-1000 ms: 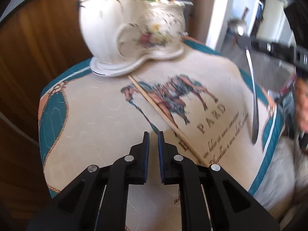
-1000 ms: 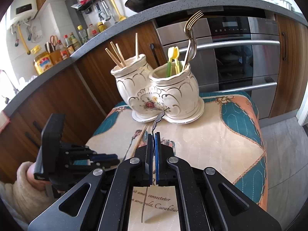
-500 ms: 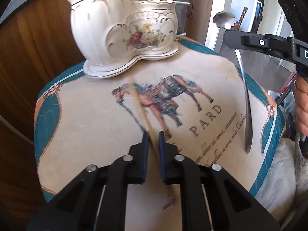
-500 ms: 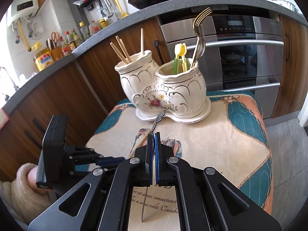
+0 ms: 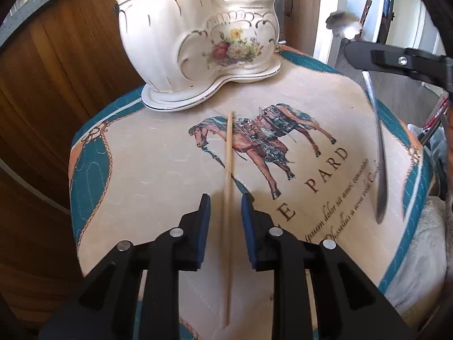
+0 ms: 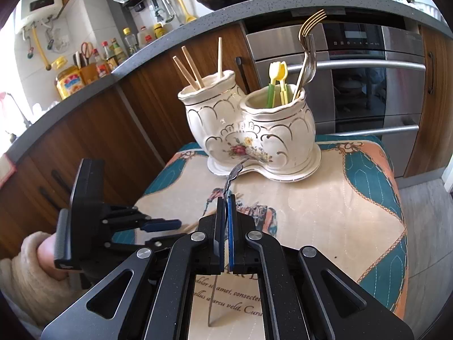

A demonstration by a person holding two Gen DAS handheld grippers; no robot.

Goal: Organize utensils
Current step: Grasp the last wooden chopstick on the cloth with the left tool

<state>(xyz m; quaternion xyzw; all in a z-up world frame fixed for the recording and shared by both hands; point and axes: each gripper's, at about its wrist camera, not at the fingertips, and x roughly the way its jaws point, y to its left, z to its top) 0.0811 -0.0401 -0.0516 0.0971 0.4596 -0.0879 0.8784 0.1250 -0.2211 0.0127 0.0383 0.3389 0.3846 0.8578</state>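
A wooden chopstick (image 5: 228,187) lies on the horse-print cloth (image 5: 158,170), running between the fingers of my left gripper (image 5: 225,202), which is open and straddles it without touching. My right gripper (image 6: 225,198) is shut on a metal spoon (image 5: 378,153), held above the cloth with its bowl (image 5: 341,25) up; the spoon's scalloped end (image 6: 235,171) shows ahead of the fingers. The white double ceramic holder (image 6: 249,130) stands at the far end, with chopsticks (image 6: 192,69) in its left pot and forks (image 6: 307,42) in its right pot. The holder also shows in the left wrist view (image 5: 198,36).
Yellow-green plastic utensils (image 6: 277,82) stand in the right pot. Wooden cabinets (image 6: 99,141) and an oven (image 6: 368,85) are behind the small table. The left gripper body (image 6: 93,212) is at the table's left edge.
My left gripper has opened and now straddles the chopstick, which lines up between its fingers. My right gripper with the spoon has moved closer to the holder.
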